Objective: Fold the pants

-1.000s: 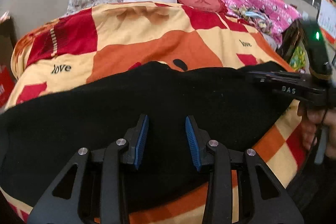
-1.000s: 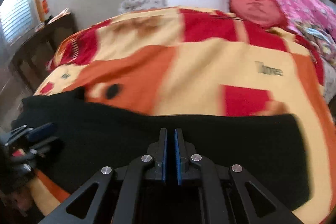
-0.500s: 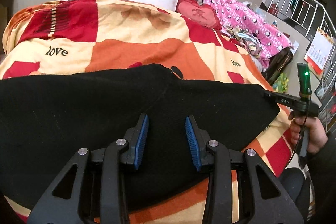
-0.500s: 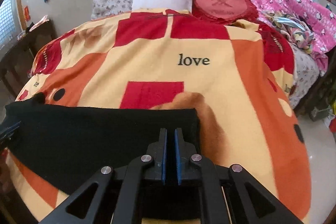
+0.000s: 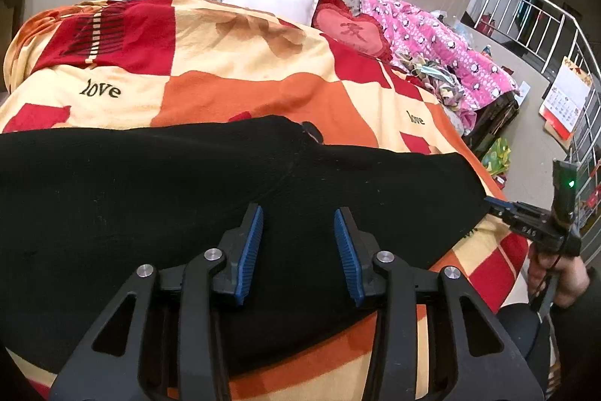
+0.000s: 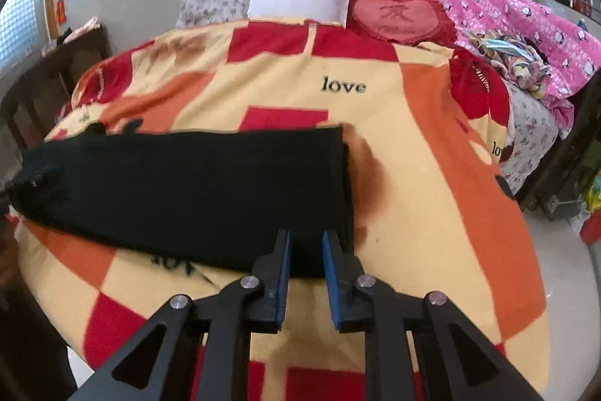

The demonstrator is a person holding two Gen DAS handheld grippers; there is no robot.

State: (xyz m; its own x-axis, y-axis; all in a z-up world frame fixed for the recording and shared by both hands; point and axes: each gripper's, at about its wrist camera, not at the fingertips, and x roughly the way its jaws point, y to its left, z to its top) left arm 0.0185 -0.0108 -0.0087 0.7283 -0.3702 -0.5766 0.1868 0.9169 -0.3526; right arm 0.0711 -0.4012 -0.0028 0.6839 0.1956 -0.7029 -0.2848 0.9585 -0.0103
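The black pants [image 5: 188,198] lie flat across the near part of the bed, stretched left to right; they also show in the right wrist view [image 6: 195,186]. My left gripper [image 5: 298,250] is open and empty, just above the pants' middle. My right gripper [image 6: 305,250] is partly open, its jaws apart with nothing between them, at the near right corner of the pants. It also shows in the left wrist view [image 5: 499,207], just off the pants' right end.
The bed carries an orange, red and cream checked blanket [image 6: 413,145]. A white pillow [image 6: 298,0], a red heart cushion [image 6: 400,15] and a pink quilt [image 6: 518,25] lie at the far end. A metal railing [image 5: 541,10] stands right; a dark table [image 6: 49,74] stands left.
My right gripper has opened and let go of the pants' right end, drawing back a little. The pants now lie flat. My left gripper stays open over them.
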